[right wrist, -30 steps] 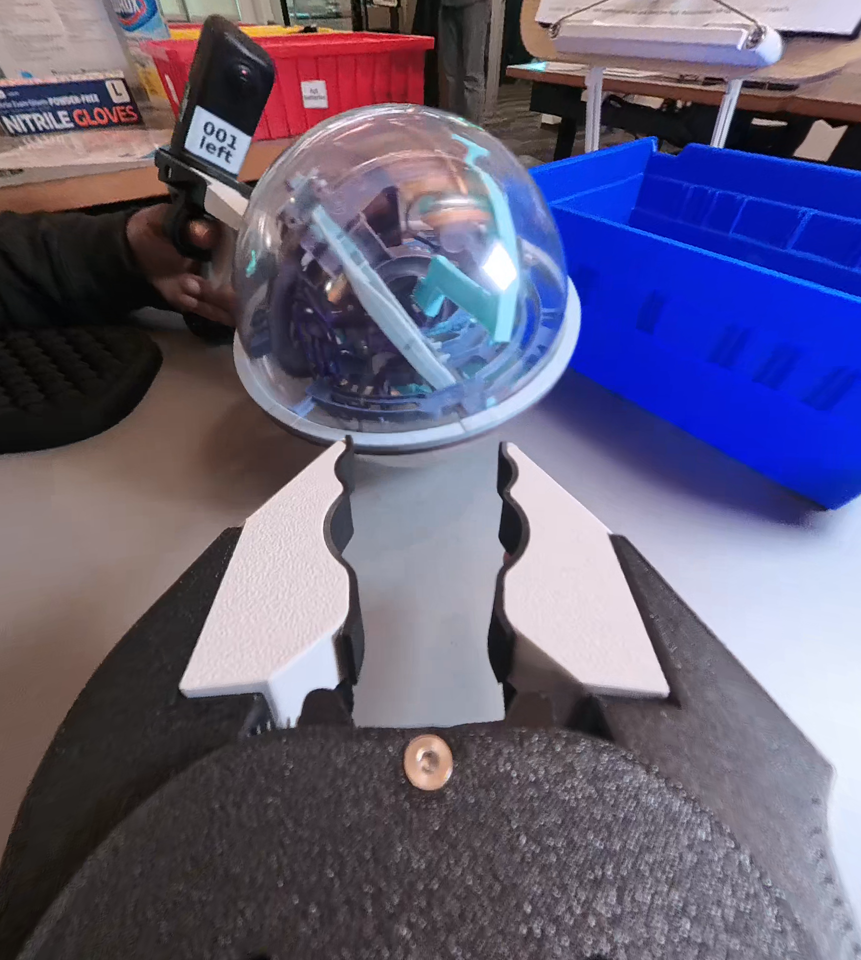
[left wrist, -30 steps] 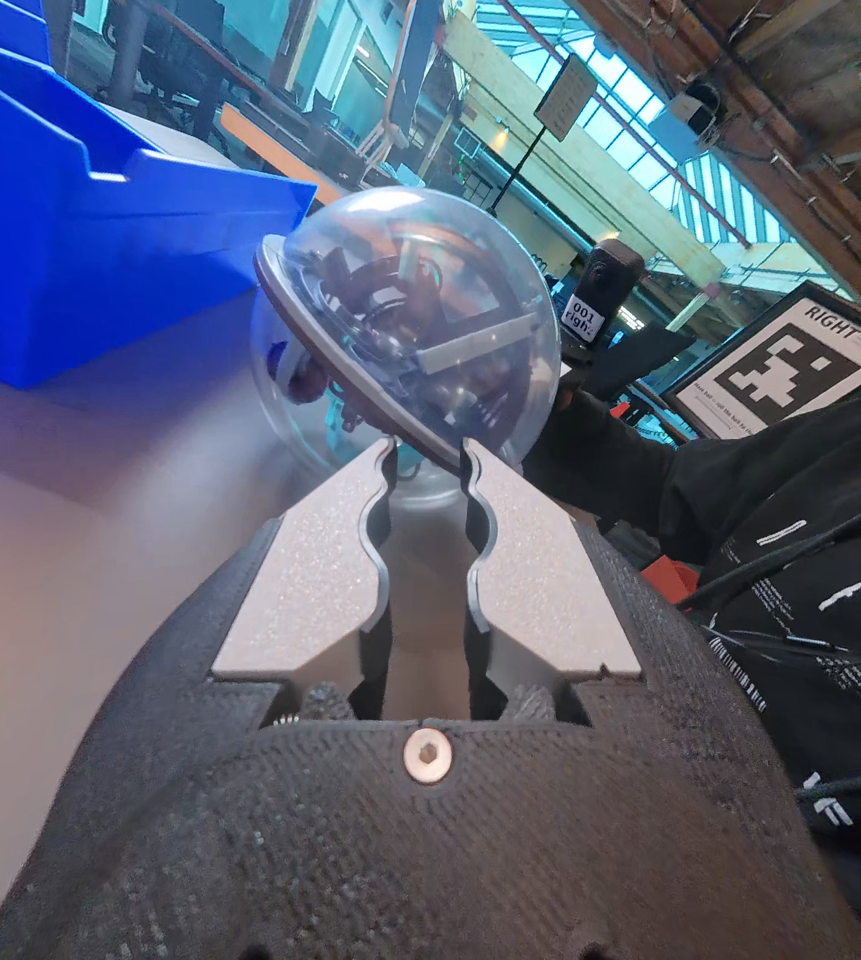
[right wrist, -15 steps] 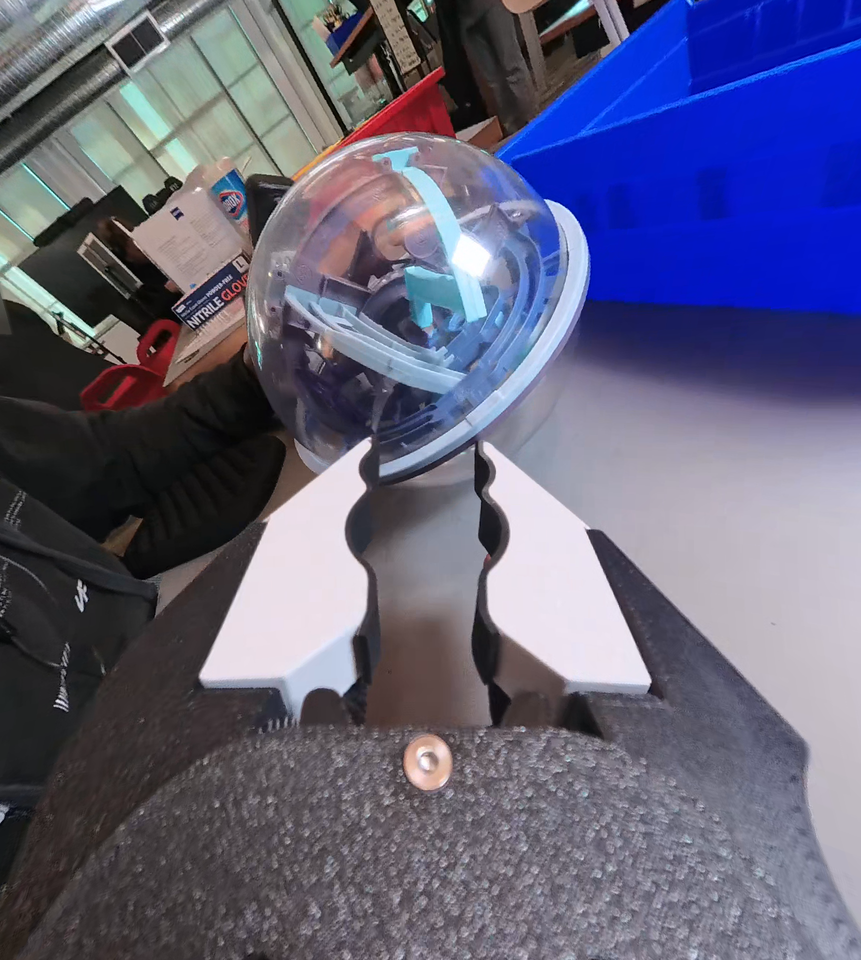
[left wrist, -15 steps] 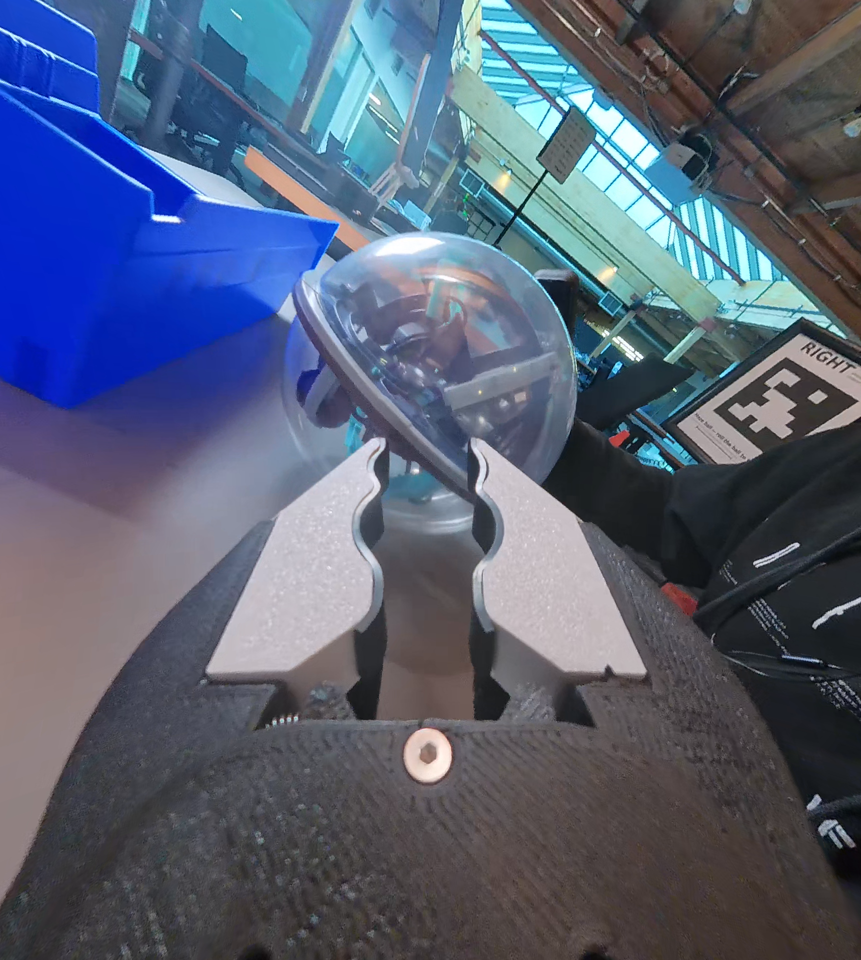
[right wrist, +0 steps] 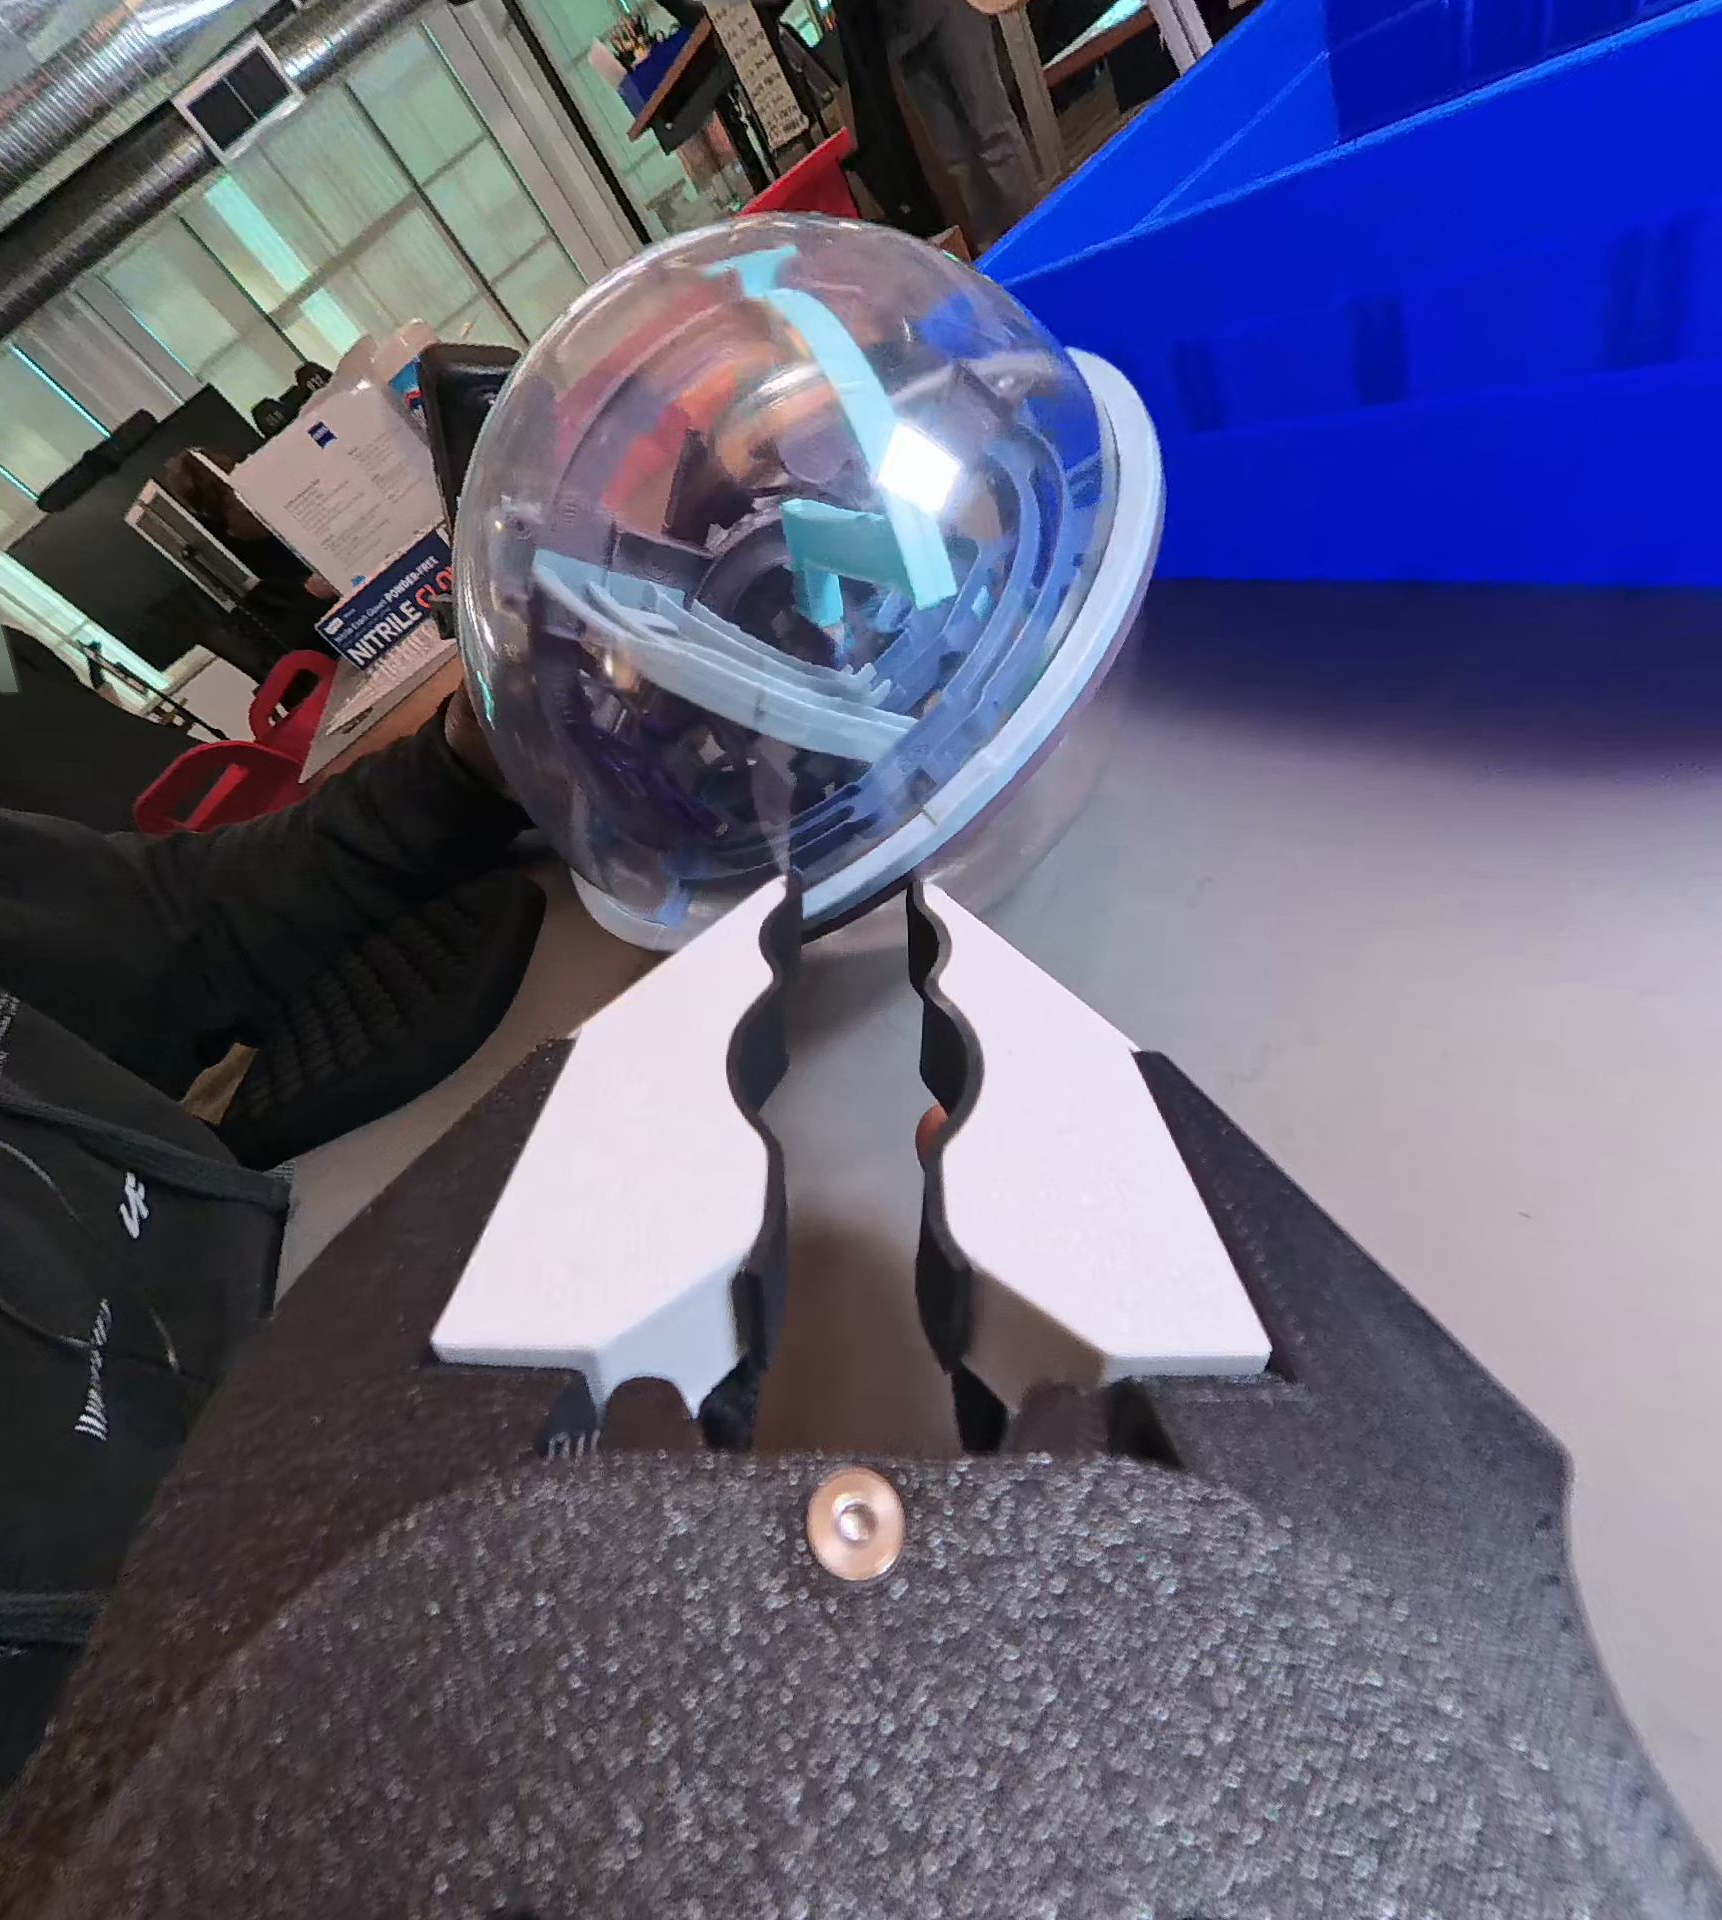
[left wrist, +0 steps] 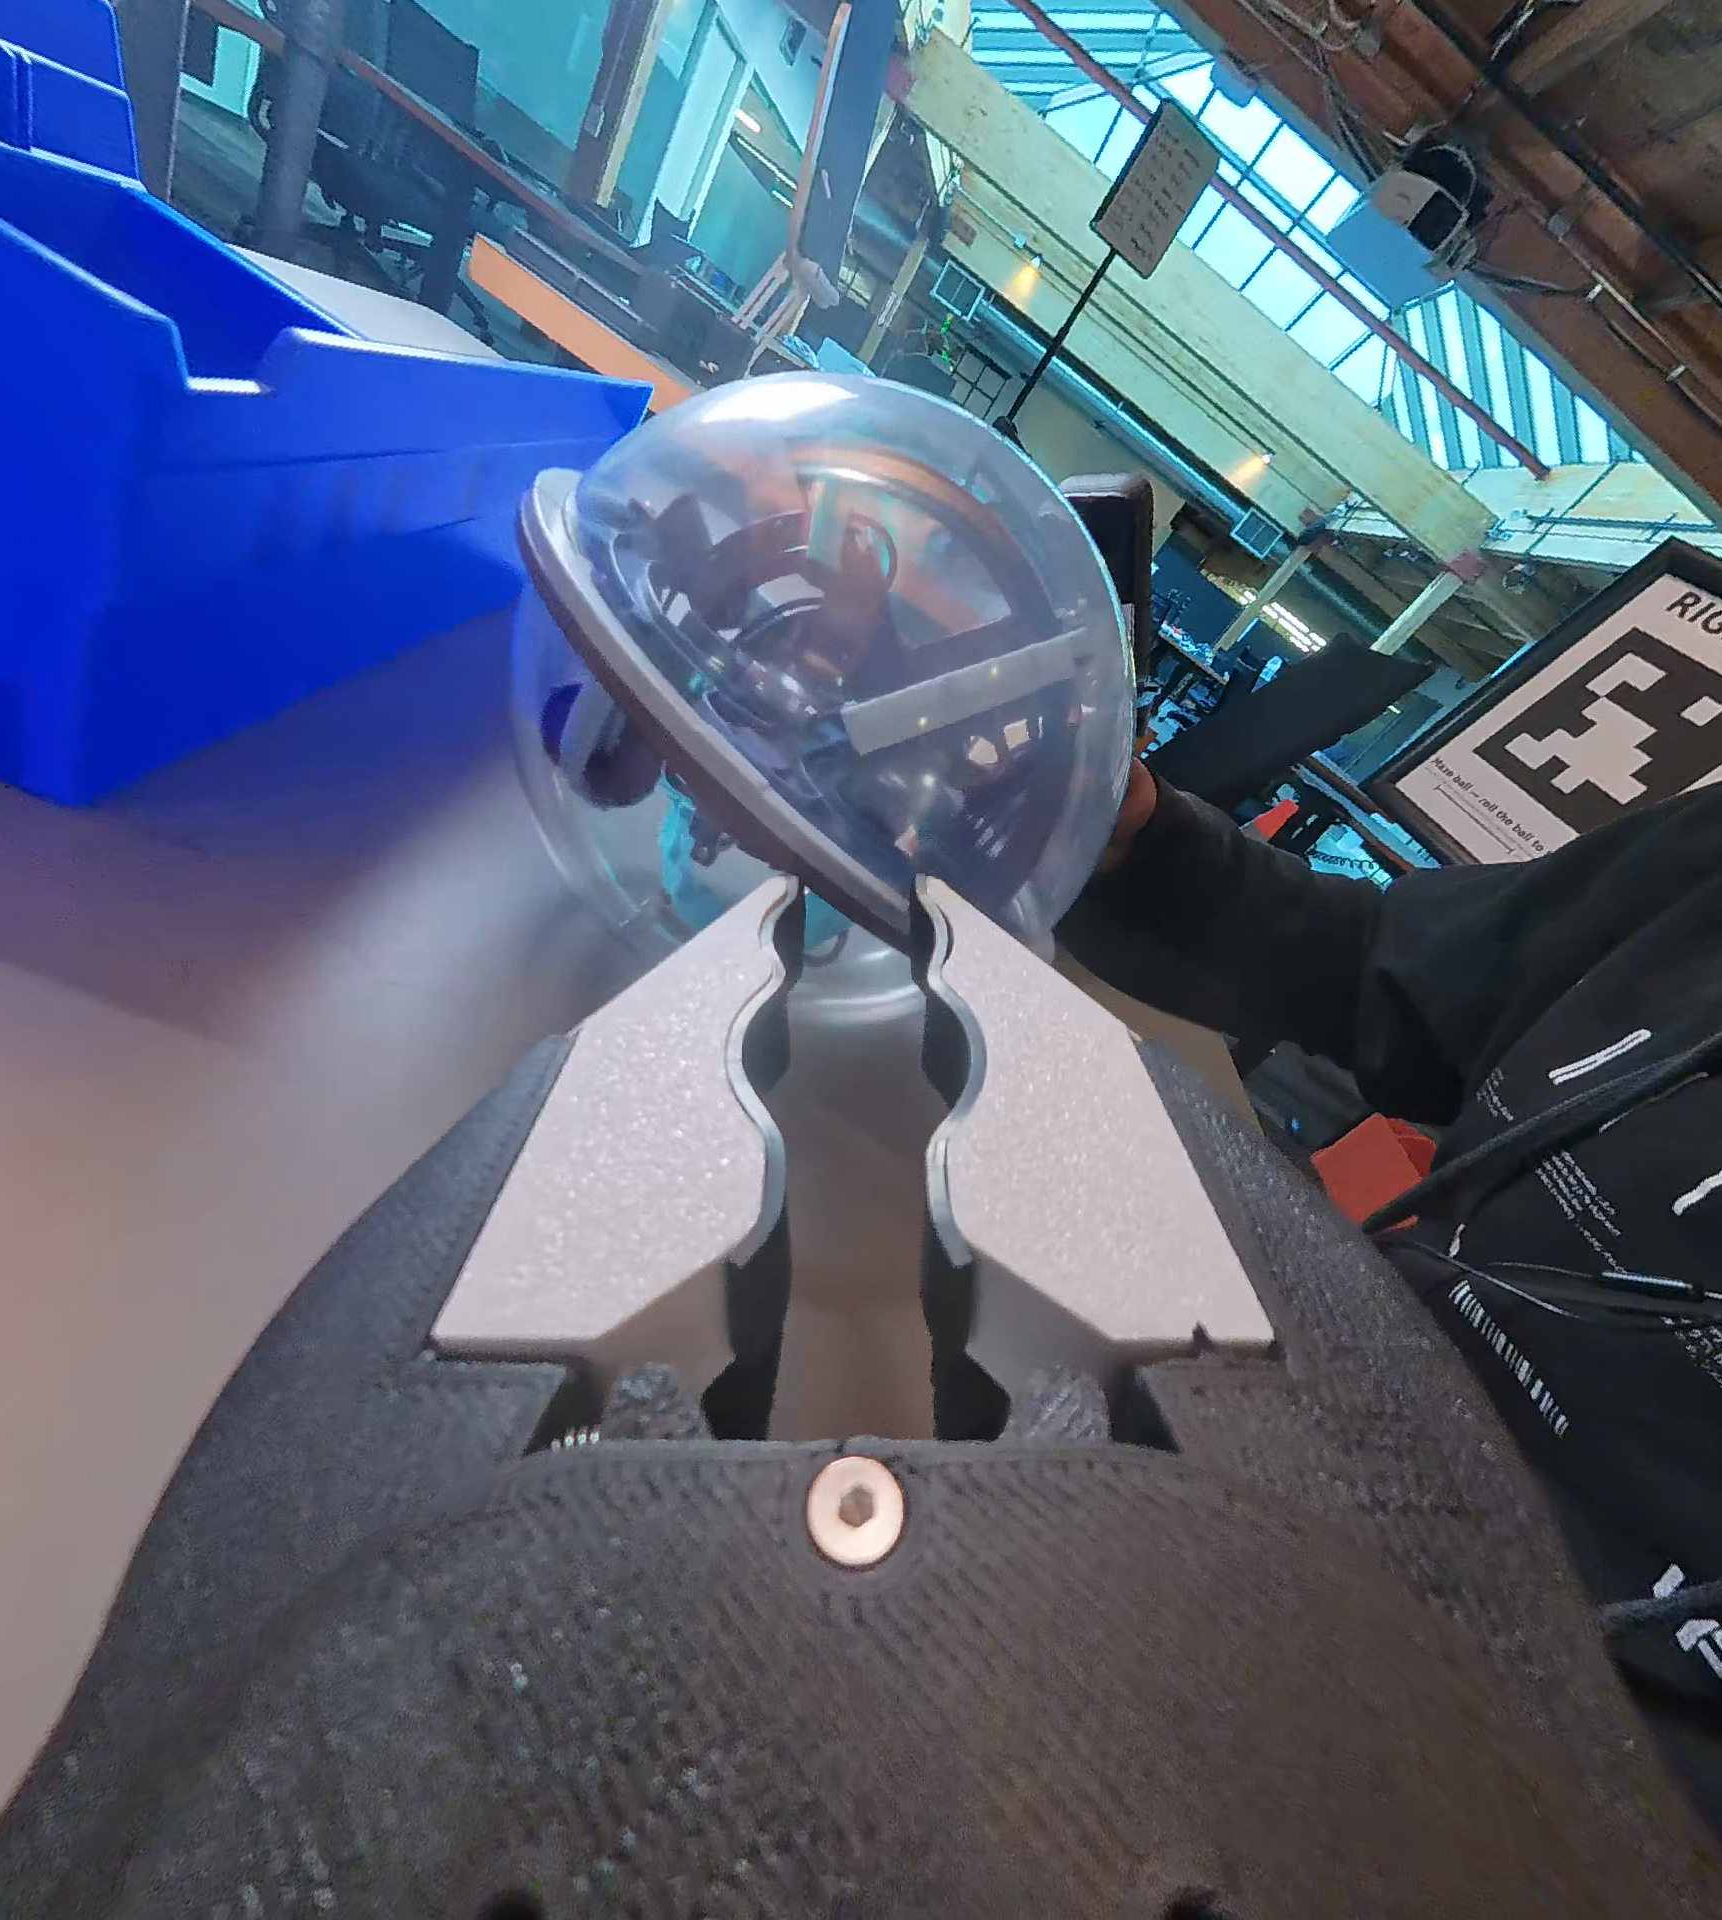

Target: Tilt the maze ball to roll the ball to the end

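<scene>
In the left wrist view, the left gripper (left wrist: 852, 894) has its two pale grey fingers (left wrist: 628, 1132) drawn close, their tips pinching the thin grey equator rim of the maze ball (left wrist: 826, 665), which sits straight ahead of and just above the fingertips. The clear sphere is tilted so that the rim slants down from the far left to the near right, and grey, brown and teal tracks show inside; the small ball within cannot be made out. Ahead and to the left of the tool a blue bin (left wrist: 161, 488) stands on the grey table (left wrist: 88, 1143). To the right of the sphere a person's black sleeve (left wrist: 1304, 966) reaches in behind it, and farther right a framed marker sign (left wrist: 1615, 727) stands. In the right wrist view, the right gripper (right wrist: 849, 896) is likewise narrowed onto the same rim, its white fingers (right wrist: 649, 1143) nipping the rim's lower edge directly in front of the tips. Here the maze ball (right wrist: 795, 582) leans with the rim running up to the right, and it appears to rest on a pale ring base (right wrist: 628, 914) on the table (right wrist: 1408, 987). The blue bin (right wrist: 1459, 364) lies ahead to the right, well apart from the fingers. To the left a black sleeve (right wrist: 244, 894) stretches toward the far side of the sphere.
</scene>
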The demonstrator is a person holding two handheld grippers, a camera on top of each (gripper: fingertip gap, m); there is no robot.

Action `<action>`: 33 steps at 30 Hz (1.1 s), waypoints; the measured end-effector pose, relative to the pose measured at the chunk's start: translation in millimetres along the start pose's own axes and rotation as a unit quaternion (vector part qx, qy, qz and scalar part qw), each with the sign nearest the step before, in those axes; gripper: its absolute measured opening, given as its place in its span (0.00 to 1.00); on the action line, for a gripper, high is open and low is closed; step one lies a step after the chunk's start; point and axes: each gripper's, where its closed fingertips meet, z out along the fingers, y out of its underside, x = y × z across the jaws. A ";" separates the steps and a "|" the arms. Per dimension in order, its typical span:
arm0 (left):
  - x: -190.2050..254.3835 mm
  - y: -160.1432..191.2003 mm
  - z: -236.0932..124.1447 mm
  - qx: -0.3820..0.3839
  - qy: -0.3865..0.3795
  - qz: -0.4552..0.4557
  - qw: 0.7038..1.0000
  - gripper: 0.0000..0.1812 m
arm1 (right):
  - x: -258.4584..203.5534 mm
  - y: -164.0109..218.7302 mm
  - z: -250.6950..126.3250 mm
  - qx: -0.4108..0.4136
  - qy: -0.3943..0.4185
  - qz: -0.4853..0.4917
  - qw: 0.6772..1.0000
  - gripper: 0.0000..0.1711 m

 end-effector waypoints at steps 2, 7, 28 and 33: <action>0.7 2.0 0.7 -0.007 -0.001 0.003 1.000 0.09 | 2.1 2.0 0.0 -0.005 0.006 -0.006 1.000 0.09; 5.7 13.9 -0.6 -0.051 0.016 0.005 0.999 0.09 | 3.7 -0.2 -1.9 -0.001 0.004 -0.006 1.000 0.07; -0.2 -0.9 -7.9 -0.004 0.032 -0.036 0.999 0.12 | 8.6 -8.3 -7.1 0.014 -0.006 0.031 0.999 0.20; -2.7 -0.1 -7.3 -0.006 0.025 -0.038 0.999 0.09 | 7.9 -1.7 -0.5 -0.005 -0.027 0.071 0.997 0.15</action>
